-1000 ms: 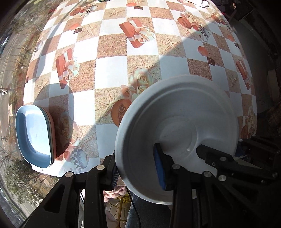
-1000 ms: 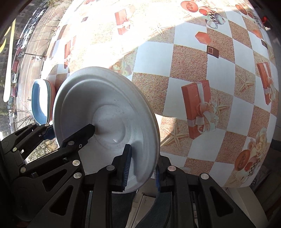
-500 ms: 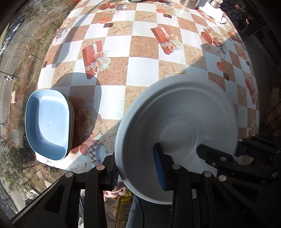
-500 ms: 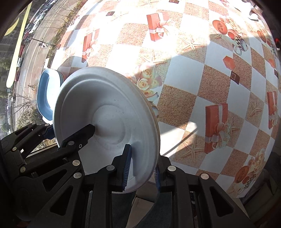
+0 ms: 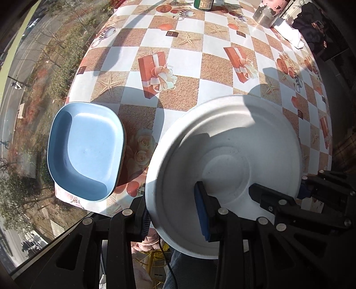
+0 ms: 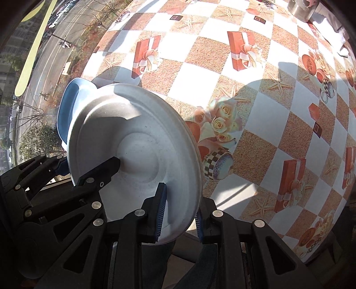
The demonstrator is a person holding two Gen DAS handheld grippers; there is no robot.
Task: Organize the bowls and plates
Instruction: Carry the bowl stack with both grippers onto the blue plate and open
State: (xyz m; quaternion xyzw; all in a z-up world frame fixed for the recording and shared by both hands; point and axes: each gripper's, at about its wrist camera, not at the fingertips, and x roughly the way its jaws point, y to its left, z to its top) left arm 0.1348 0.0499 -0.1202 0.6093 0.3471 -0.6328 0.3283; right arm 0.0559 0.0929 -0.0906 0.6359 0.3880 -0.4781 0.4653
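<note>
Gripping one round white plate (image 5: 231, 160) w/ both grippers, held in the air above the checkered tablecloth (image 5: 184, 64) printed w/ gift boxes & starfish. Left gripper (image 5: 173, 213) clamped on the near-left rim: one blue-padded finger inside the well, the other beneath the rim. Right gripper (image 6: 178, 213) clenched on the opposite rim, pads squeezing the edge from both faces; also seen as a black finger at the right edge of the left wrist view. Plate tilted, not touching the cloth.

Stack of rounded-rectangular blue dishes (image 5: 86, 151) sitting at the table's near-left corner, close to the edge, just left of the held plate & apart from it. Blue stack peeking out behind the plate's far rim in the right wrist view (image 6: 69, 106).

Handling, judged: looks like thin stiff plastic or melamine, so light, rigid, prob. not very fragile. Smooth glossy surface, so slippery at a shallow pinch; wide flat rim = best purchase, pads well over the lip. Two opposite rim holds keep it from swinging.

Likely next: setting it down by or on the blue stack. Round on rectangular = poor nesting, could rock or slide; stack near table edge, so gentle release advised.

Metal tin (image 5: 267, 13) & dark jar (image 5: 203, 4) at far side, well apart.
</note>
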